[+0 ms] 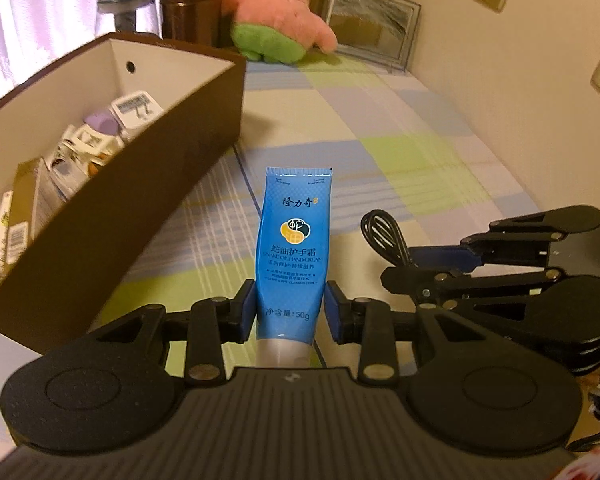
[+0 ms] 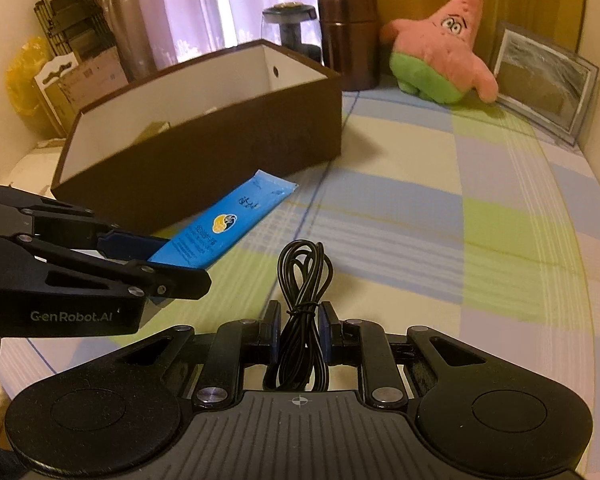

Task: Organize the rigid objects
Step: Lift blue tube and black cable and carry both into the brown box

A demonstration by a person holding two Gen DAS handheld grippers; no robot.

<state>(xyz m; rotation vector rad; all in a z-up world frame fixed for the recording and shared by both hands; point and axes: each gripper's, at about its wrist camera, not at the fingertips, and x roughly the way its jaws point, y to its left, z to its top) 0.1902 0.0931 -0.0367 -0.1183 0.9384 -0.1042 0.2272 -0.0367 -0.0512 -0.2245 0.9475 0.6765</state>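
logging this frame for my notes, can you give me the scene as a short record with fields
left gripper: shut on the blue hand cream tube
right gripper: shut on a bundled black cable
box: brown, open top, on the checked cloth, small packages inside
background: pink star plush, framed picture, brown flask
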